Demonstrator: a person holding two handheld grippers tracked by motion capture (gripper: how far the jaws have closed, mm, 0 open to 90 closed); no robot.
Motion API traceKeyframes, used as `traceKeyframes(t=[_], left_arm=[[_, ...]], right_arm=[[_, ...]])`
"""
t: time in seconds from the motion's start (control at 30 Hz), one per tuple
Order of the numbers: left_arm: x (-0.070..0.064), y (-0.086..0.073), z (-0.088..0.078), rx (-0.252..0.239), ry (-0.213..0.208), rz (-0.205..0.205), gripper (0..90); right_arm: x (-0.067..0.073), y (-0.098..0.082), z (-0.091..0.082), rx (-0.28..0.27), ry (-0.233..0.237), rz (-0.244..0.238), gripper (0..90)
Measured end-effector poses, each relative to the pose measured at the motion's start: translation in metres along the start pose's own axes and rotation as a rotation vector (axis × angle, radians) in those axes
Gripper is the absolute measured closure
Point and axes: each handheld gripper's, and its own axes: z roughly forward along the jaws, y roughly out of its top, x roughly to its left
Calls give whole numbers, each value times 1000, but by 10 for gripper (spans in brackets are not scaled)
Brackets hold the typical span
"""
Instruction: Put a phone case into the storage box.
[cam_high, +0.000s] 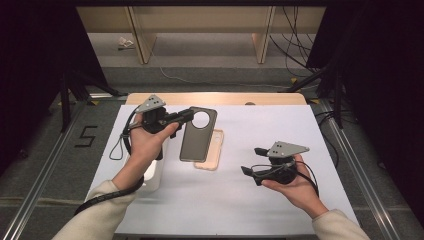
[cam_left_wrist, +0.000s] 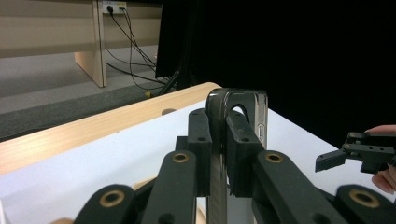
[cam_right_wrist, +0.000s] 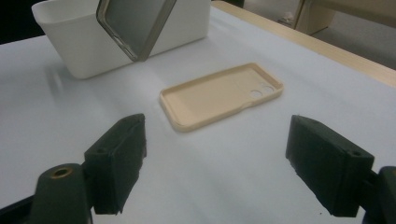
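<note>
My left gripper (cam_high: 187, 116) is shut on the edge of a dark grey phone case (cam_high: 198, 134) with a round camera hole and holds it lifted above the table. In the left gripper view the jaws pinch that dark case (cam_left_wrist: 243, 109) edge-on at the left gripper (cam_left_wrist: 218, 140). A beige phone case (cam_high: 211, 151) lies flat, open side up, partly under the raised one. My right gripper (cam_high: 252, 161) hovers to the right, open and holding nothing. In the right gripper view the right gripper (cam_right_wrist: 217, 163) points at the beige case (cam_right_wrist: 219, 95), with the dark case (cam_right_wrist: 135, 23) hanging beyond.
A white bin (cam_high: 150, 175) stands under my left forearm, and that bin (cam_right_wrist: 79, 51) sits behind the cases in the right gripper view. A white sheet (cam_high: 250, 210) covers the wooden table (cam_high: 215, 98). Black stands and cables lie on the floor around it.
</note>
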Motion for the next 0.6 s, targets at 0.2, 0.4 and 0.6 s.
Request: traceKeyframes(t=[0.2, 0.4, 0.6], left_arm=[[6, 4, -7, -13, 12, 3, 815], [12, 7, -12, -20, 23, 6, 815], [18, 10, -17, -35, 35, 6, 815]], right_arm=[[-3, -2, -5, -11, -16, 16, 205], [-6, -6, -9, -10, -32, 25, 196], [-7, -7, -12, -13, -41, 29, 195]])
